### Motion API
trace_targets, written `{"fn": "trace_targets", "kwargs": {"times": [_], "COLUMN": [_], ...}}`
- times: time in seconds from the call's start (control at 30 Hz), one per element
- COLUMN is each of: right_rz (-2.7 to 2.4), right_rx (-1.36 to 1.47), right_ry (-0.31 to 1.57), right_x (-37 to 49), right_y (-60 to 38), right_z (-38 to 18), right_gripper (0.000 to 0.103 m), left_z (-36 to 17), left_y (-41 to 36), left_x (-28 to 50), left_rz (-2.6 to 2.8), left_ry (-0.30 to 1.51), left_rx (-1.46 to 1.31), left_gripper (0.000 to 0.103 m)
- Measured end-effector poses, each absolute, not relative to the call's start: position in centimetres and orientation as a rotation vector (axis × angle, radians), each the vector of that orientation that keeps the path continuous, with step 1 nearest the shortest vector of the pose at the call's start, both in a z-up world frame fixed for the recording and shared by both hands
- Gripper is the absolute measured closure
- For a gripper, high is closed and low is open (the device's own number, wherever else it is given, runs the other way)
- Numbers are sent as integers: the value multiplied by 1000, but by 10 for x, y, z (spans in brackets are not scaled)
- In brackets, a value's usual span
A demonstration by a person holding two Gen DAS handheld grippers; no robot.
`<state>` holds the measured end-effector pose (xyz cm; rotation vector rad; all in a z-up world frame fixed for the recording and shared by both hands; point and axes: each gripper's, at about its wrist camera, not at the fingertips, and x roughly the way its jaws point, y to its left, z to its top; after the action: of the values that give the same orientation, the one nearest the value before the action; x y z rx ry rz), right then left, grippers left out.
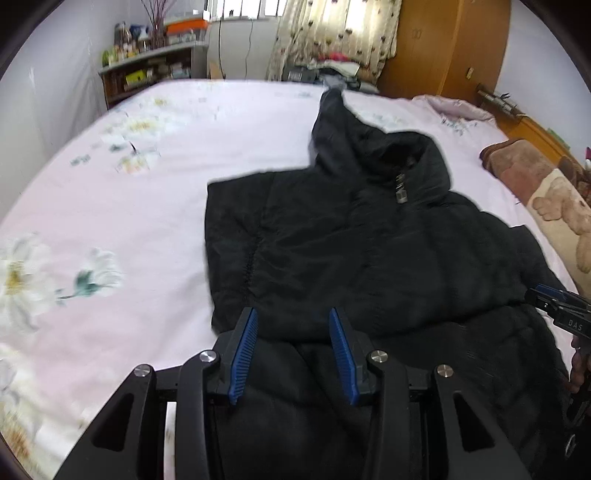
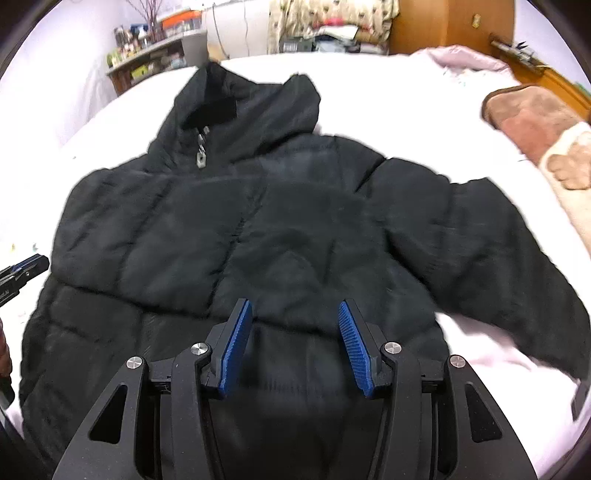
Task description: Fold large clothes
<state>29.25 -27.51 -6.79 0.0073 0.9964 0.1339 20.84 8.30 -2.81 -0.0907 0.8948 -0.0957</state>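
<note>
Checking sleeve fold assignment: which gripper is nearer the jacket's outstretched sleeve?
Right. The right gripper hovers open over the jacket hem, beside the sleeve; the left gripper is at the hem's opposite end.

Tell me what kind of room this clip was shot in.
Most likely a bedroom: a black puffer jacket lies on a bed with a floral sheet, beside a wooden wardrobe and a curtained window.
</note>
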Motion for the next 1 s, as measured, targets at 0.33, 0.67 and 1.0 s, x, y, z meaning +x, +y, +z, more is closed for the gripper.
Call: {"fn": "trace_targets", "kwargs": {"times": [0.33,0.67,1.0], "right_rz": [128,119,115], "right_rx": [69,68,92], "right_ry": [902,862,827], "right_x": [179,93,64], "right_y": [-290,-294,-308], "right_z": [-8,19,25], "right_gripper": [53,53,53], "left_z": [27,48,55], "left_y": [47,35,32], "left_x": [98,26,11], "left_rz": [-169,-205,-204], "left_ry": [827,820,809], "left_rx": [-129,-133,-123], "left_gripper": [60,60,60]}}
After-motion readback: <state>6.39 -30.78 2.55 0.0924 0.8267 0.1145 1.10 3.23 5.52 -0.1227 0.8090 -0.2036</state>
